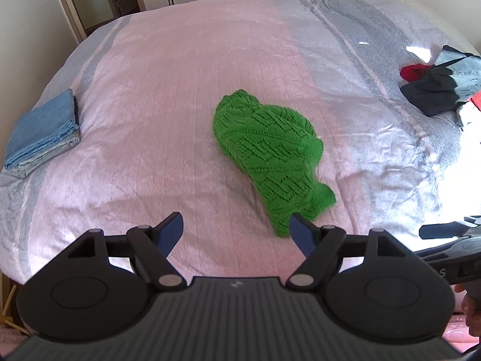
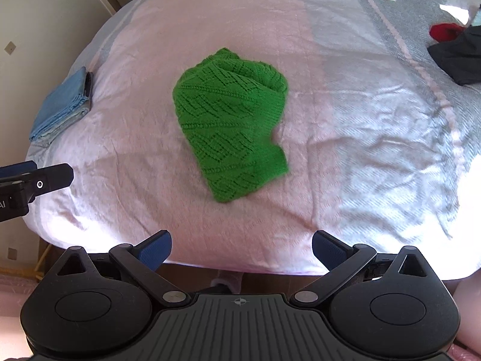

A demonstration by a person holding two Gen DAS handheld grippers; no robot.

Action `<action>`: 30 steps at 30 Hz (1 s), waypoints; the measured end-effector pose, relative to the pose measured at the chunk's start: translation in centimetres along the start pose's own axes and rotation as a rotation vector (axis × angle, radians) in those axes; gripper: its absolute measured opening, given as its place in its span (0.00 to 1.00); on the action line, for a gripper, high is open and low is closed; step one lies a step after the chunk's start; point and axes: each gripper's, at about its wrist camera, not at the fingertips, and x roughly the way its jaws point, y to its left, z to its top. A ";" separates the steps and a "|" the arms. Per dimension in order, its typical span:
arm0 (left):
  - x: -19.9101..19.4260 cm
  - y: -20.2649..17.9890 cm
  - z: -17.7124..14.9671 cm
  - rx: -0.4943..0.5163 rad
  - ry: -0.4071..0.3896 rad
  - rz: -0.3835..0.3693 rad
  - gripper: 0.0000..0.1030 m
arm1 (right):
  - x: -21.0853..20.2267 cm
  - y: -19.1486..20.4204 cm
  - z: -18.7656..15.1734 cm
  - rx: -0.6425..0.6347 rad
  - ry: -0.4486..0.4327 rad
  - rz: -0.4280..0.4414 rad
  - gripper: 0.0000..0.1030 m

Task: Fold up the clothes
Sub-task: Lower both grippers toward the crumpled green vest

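Blue folded cloths (image 1: 42,132) sit stacked far left of the left claw (image 1: 236,234), whose jaws are spread and hold nothing. Ahead and slightly right of it, on the pink bedcover (image 1: 150,90), a green knitted garment (image 1: 267,150) lies bunched in a loose roll. The right claw (image 2: 242,251) hangs spread and empty before it. Unsorted dark and red clothes (image 1: 436,87) lie far right. Folding well likely means pinching two hem corners and spreading the knit flat.
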 end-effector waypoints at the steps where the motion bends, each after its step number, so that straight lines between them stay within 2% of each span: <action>1: 0.5 0.4 0.5 0.007 0.002 -0.004 0.73 | 0.3 0.2 0.5 0.010 -0.001 -0.002 0.99; 9: 3.8 3.6 4.6 0.072 0.015 -0.045 0.73 | 2.6 0.7 4.1 0.109 -0.011 -0.040 0.99; 18: 7.6 5.2 7.9 0.179 0.068 -0.119 0.73 | 4.5 1.4 5.4 0.249 -0.002 -0.088 0.99; 26: 12.1 6.3 8.4 0.263 0.130 -0.164 0.73 | 7.5 -0.6 2.8 0.454 0.006 -0.128 0.99; 30: 13.9 6.4 8.8 0.298 0.149 -0.174 0.72 | 8.7 -3.1 0.5 0.615 0.004 -0.096 0.99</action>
